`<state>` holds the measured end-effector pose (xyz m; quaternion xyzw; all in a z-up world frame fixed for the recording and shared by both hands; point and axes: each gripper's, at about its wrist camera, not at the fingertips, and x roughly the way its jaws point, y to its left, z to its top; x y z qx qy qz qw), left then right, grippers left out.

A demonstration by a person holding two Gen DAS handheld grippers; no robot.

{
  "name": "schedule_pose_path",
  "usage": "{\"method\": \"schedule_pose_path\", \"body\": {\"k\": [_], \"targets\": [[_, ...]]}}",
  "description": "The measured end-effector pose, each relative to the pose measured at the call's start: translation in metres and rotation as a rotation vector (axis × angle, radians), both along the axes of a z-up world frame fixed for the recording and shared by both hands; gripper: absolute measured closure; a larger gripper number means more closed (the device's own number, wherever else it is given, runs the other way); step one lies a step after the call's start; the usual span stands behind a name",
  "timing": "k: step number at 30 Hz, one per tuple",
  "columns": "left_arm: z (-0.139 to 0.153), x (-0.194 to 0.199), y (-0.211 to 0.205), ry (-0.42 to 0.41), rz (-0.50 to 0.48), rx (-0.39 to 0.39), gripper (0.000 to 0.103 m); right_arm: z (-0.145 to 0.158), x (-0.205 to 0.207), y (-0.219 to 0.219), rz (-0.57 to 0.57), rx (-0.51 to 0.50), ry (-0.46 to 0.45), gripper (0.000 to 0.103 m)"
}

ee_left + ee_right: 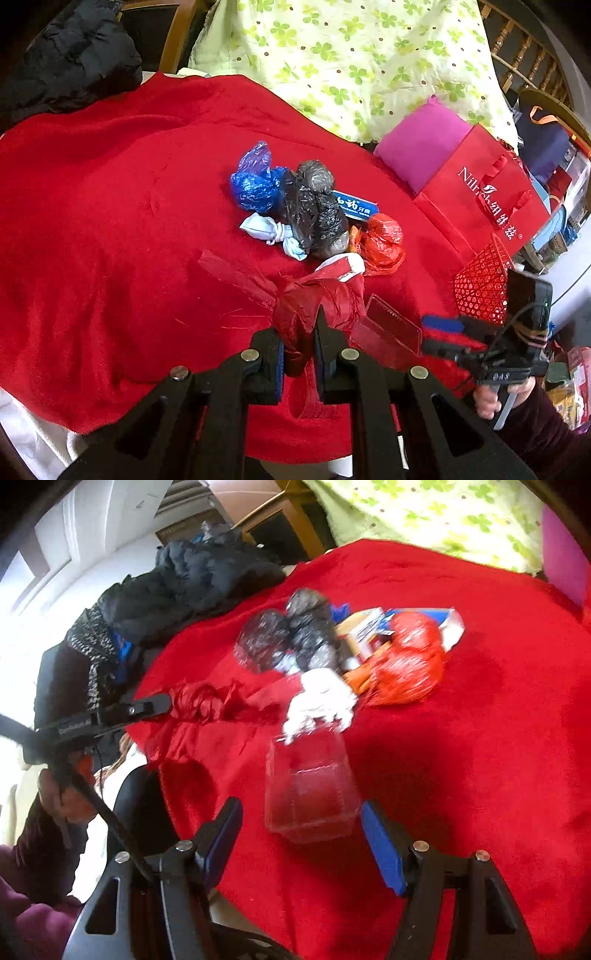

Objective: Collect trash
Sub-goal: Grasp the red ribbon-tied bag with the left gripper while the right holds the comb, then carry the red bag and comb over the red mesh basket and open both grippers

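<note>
Left fingers clamped on red bag. Right fingers spread wide, clear box between them; trash pile lies beyond.

Both wrist cameras look down close over the red blanket, from opposite sides, sharing the trash pile mid-frame.
</note>
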<state>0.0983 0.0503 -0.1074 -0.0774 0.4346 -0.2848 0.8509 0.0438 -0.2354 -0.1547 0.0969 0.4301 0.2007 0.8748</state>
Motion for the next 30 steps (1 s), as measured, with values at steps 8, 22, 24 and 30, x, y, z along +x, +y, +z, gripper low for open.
{"method": "schedule_pose_path", "body": {"k": [8, 22, 24, 30], "targets": [[0.01, -0.003, 0.013, -0.014, 0.033, -0.021, 0.09, 0.006, 0.021, 0.037, 0.101, -0.175, -0.005, 0.027], [0.05, -0.013, -0.002, -0.099, -0.026, -0.015, 0.089, 0.005, 0.0, 0.048, -0.011, -0.302, -0.09, 0.046], [0.063, -0.015, -0.012, -0.122, -0.053, -0.013, 0.089, 0.026, -0.012, 0.037, -0.069, -0.273, -0.132, 0.046], [0.116, -0.018, -0.078, -0.201, -0.197, -0.009, 0.089, 0.103, -0.071, -0.021, -0.272, -0.172, -0.29, 0.046]]}}
